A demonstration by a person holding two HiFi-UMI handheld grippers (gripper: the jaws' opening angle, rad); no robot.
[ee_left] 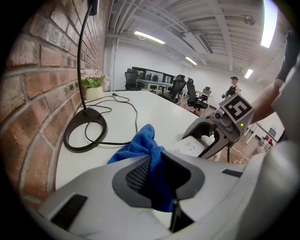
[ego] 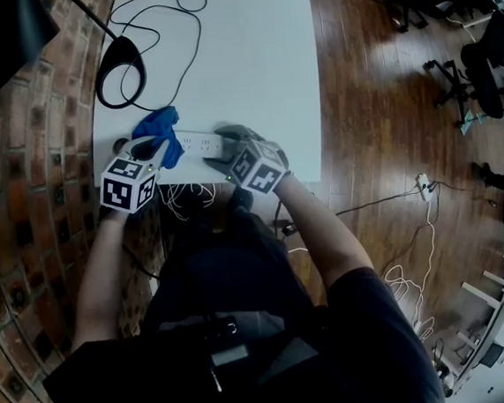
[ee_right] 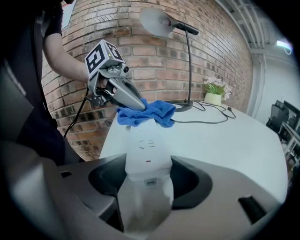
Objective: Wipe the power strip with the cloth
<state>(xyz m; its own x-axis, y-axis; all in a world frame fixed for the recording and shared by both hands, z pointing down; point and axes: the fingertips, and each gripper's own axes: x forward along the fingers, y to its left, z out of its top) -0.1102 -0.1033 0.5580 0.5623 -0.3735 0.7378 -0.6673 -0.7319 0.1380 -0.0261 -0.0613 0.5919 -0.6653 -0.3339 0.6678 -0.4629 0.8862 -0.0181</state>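
A white power strip lies along the near edge of the white table. My right gripper is shut on its right end; in the right gripper view the power strip fills the space between the jaws. A blue cloth lies bunched over the strip's left end. My left gripper is shut on the cloth, and in the left gripper view the cloth is pinched between the pads with the power strip just beyond it. The left gripper also shows in the right gripper view, pressing the cloth onto the strip.
A black desk lamp base with its cable stands on the table near the brick wall. A potted plant sits at the far end. Office chairs and loose cables are on the wooden floor to the right.
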